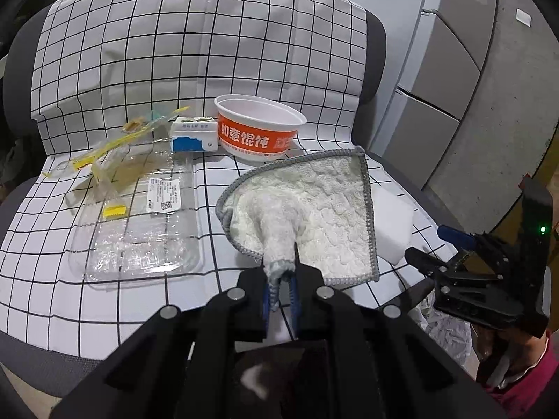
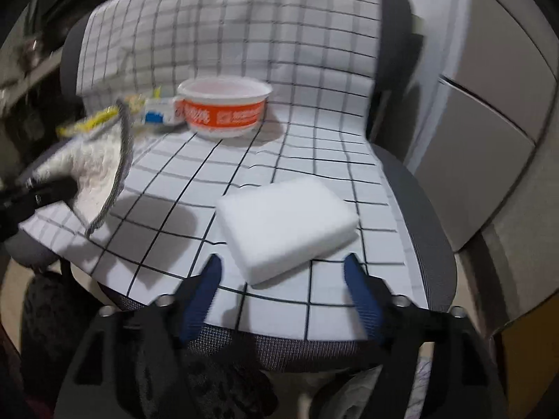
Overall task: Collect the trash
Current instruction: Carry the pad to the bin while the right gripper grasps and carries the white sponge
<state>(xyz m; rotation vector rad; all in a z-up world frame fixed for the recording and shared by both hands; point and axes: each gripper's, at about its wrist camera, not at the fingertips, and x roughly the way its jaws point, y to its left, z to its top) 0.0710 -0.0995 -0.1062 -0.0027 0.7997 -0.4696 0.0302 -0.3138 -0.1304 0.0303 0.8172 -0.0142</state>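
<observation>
Nearest the left wrist camera, the left tongs (image 1: pixel 282 279) are clamped on a bunched corner of the white terry cloth with grey stitched edging (image 1: pixel 314 209), which lifts off the grid-patterned white cover (image 1: pixel 139 70) draped over a grey mesh chair (image 2: pixel 419 188). In the right wrist view, the right tongs (image 2: pixel 283 272) stand wide apart with nothing between the blue pads (image 2: pixel 206 293); the white rectangular foam sponge (image 2: pixel 286 223) lies just beyond their tips, untouched.

Further on the seat, to the left, a clear flat plastic tray (image 1: pixel 139 223) with a white printed label holds crumpled transparent film and yellow wrapper strips (image 1: pixel 104 160), some spilling over its far edge. Behind it lies a small blue-and-white carton (image 1: pixel 194 138) on its side, touching the round white paper bowl with an orange band (image 1: pixel 256 129). The bowl stands upright near the seat back and looks empty; its inside shows only a pale surface.

The cloth hides part of the sponge in the left view. The right view is blurred at its left edge, so the wrappers and carton there are hard to make out. A red sleeve (image 1: pixel 531 366) is cut off at the frame edge.
</observation>
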